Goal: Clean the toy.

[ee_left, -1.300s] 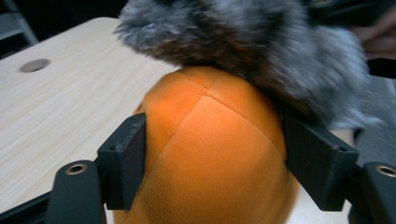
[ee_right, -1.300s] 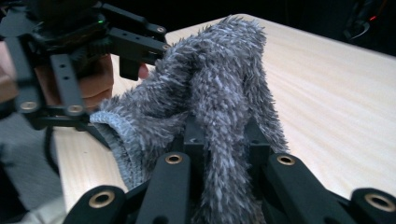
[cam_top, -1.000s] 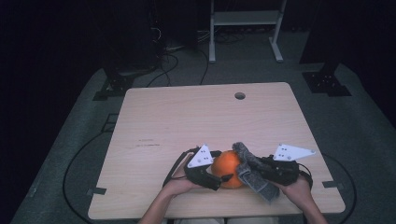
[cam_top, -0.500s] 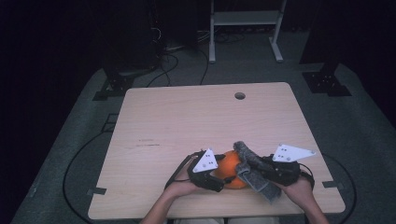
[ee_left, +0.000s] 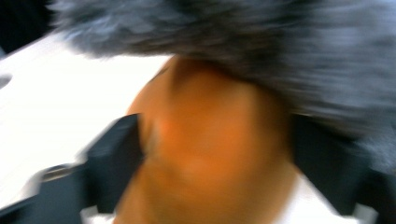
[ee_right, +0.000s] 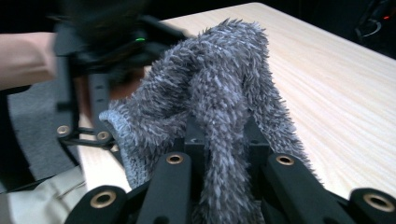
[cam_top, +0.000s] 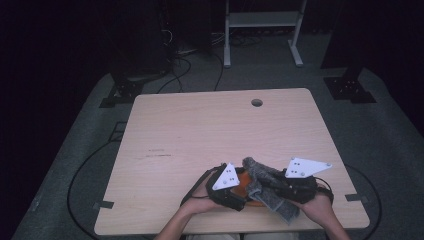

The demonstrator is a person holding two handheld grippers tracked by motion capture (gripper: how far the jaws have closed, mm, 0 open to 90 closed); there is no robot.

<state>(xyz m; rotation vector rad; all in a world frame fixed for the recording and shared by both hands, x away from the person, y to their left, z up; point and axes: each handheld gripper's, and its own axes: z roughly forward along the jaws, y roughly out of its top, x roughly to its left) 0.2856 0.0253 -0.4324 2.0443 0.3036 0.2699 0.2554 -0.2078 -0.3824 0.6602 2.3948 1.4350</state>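
High view: the left gripper [cam_top: 239,194] and the right gripper [cam_top: 272,186] meet at the near edge of the table [cam_top: 200,130]. An orange ball [cam_top: 247,184] sits between them, with a grey fuzzy cloth [cam_top: 267,187] draped over it. A second ago the ball showed more; now the left gripper has tipped over it and hides most of it.

Left gripper view: it is blurry. The ball [ee_left: 205,154] sits between the two black jaws, which have just been opening wide. The cloth [ee_left: 280,51] lies over the ball.

Right gripper view: the jaws are squeezed tight on the cloth [ee_right: 219,116], as before.
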